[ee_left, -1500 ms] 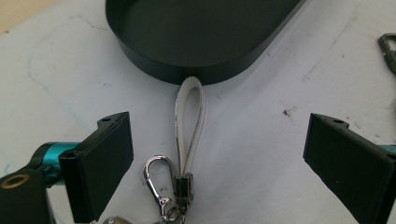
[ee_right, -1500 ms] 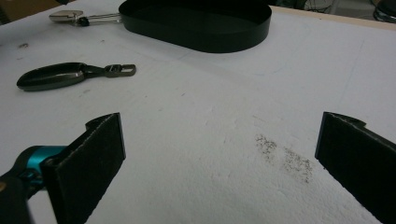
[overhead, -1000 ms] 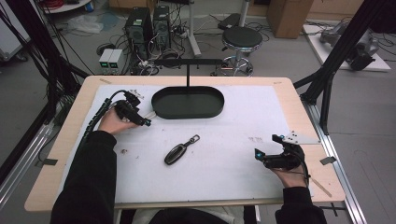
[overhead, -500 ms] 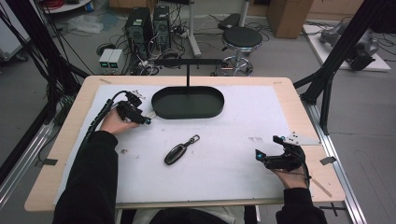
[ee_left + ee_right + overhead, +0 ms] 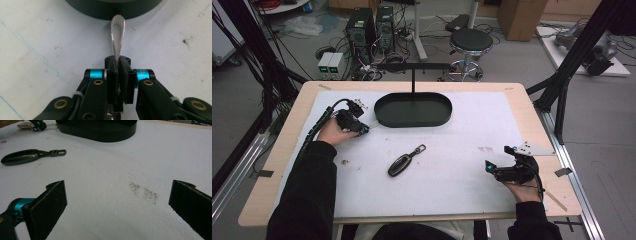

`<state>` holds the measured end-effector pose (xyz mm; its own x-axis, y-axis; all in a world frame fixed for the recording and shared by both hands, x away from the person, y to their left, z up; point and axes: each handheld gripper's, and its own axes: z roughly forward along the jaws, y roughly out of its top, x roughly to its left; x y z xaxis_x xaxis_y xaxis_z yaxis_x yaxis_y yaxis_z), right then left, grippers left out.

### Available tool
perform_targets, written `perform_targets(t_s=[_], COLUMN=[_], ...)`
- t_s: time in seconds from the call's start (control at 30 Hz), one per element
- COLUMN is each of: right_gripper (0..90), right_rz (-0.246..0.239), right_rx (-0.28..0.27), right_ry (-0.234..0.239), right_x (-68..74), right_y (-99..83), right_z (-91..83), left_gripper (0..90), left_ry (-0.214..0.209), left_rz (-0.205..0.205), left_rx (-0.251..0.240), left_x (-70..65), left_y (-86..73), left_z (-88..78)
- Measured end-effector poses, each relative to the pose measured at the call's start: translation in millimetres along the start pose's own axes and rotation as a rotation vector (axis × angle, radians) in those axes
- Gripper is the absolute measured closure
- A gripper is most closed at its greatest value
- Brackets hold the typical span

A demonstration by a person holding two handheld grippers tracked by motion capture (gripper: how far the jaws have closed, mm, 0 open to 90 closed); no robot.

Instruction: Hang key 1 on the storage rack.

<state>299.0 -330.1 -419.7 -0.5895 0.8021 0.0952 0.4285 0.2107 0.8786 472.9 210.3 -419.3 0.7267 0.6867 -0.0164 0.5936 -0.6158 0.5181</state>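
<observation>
Our left gripper (image 5: 119,65) has just been closing and now pinches the spoon (image 5: 117,32) handle beside the tray (image 5: 413,110), likely for loading; right gripper (image 5: 117,202) waits spread.

Lab – computer towers (image 5: 371,27), cables (image 5: 272,55) (black frame).

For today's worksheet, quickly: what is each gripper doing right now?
Left gripper: just closed, gripping a silvery loop.
Right gripper: open, holding nothing.

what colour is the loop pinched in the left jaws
Silvery white, with a ribbed edge: the loop shows best in the left gripper view.
</observation>
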Motion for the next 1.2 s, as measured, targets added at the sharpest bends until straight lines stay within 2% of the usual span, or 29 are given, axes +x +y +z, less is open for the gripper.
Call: perform_targets(t_s=[0.13,0.17,0.27,0.33,0.63,0.8,0.93,0.97,1.03,1.2], right_gripper=[0.8,0.8,0.8,0.8,0.8,0.8,0.8,0.8,0.9,0.8], right_rz=[-0.005,-0.004,-0.01,-0.01,-0.015,-0.014,-0.016,-0.014,-0.015,-0.02], right_rx=[0.002,-0.001,-0.003,-0.003,-0.004,-0.004,-0.006,-0.005,-0.007,-0.009], right_ry=[-0.003,-0.004,-0.007,-0.006,-0.001,-0.001,0.002,0.004,0.007,0.007], right_x=[-0.3,-0.4,0.0,0.3,2.2,2.0,2.3,2.5,2.5,2.6], right_y=[-0.7,-0.7,-0.6,-0.4,0.9,1.0,1.4,1.4,1.6,2.1], right_z=[-0.6,-1.0,-1.3,-1.2,-0.3,0.1,-0.1,-0.2,-0.2,-0.3], left_gripper=[86.1,86.1,86.1,86.2,86.2,86.3,86.3,86.3,86.3,86.3], left_ry=[0.012,0.016,-0.002,-0.003,-0.008,-0.041,-0.038,-0.03,-0.021,-0.005], left_rz=[0.006,0.016,0.021,0.027,0.021,-0.007,-0.018,-0.018,-0.012,0.017], left_rx=[-0.024,-0.062,-0.105,-0.11,-0.161,-0.212,-0.246,-0.259,-0.258,-0.296], left_x=[1.9,1.9,2.1,2.5,2.8,5.9,8.0,8.6,8.5,4.7], left_y=[-0.3,0.7,1.6,1.5,1.0,-2.3,-3.9,-3.5,-2.7,5.8], left_z=[-9.0,-17.5,-26.7,-29.1,-47.7,-68.2,-79.3,-86.3,-89.9,-108.9])
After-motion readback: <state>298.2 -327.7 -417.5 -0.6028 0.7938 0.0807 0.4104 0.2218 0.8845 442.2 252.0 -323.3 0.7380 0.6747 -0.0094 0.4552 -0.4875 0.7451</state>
